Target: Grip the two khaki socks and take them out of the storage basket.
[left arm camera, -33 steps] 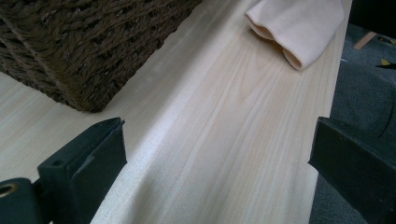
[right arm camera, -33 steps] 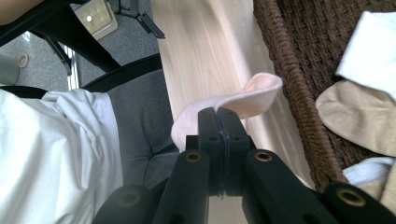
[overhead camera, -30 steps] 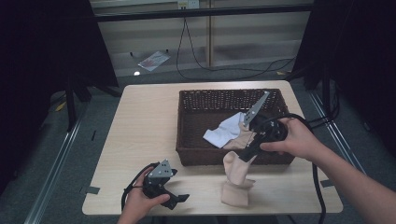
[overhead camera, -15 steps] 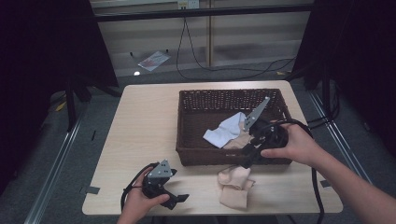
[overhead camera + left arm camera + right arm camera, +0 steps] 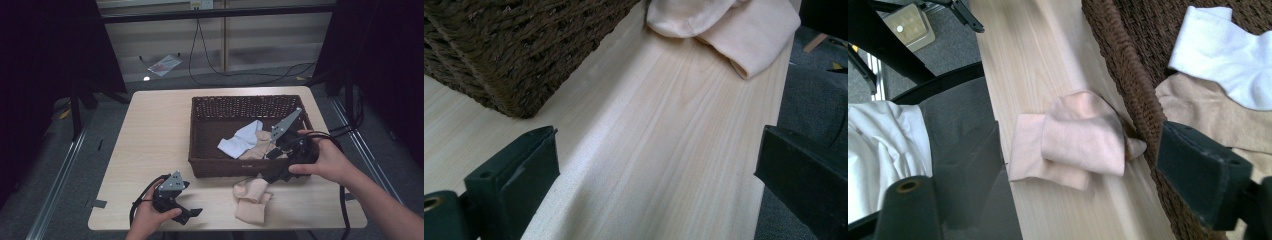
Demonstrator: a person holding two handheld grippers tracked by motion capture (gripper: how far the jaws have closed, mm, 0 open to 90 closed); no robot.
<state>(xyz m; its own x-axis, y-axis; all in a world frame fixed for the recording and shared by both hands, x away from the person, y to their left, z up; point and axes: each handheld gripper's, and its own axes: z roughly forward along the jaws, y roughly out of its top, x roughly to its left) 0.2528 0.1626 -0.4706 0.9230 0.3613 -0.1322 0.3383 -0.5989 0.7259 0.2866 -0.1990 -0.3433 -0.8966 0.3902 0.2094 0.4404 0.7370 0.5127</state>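
1. Looking down from the high view, a light wooden table [image 5: 150,145] carried a dark wicker basket [image 5: 205,150] toward its right half; inside lay a white sock [image 5: 242,141] beside a tan sock [image 5: 257,149]; a folded peach sock [image 5: 251,197] rested on the table just before the basket's near wall; the right gripper [image 5: 267,172] hovered at that near wall, above the peach sock, held by the right hand [image 5: 327,160]; the left gripper [image 5: 187,212] sat near the table's front edge, well apart from the sock, in the left hand [image 5: 150,220]
2. Seen in the left gripper view, both black jaws stood wide apart over bare wood; the basket's corner [image 5: 519,55] lay ahead, the peach sock [image 5: 729,25] farther off at the table edge
3. Seen in the right gripper view, the jaws were spread with nothing between them; the peach sock [image 5: 1073,140] lay crumpled, touching the basket wall [image 5: 1128,90]; the white sock [image 5: 1223,55] partly overlapped the tan sock [image 5: 1208,115] inside
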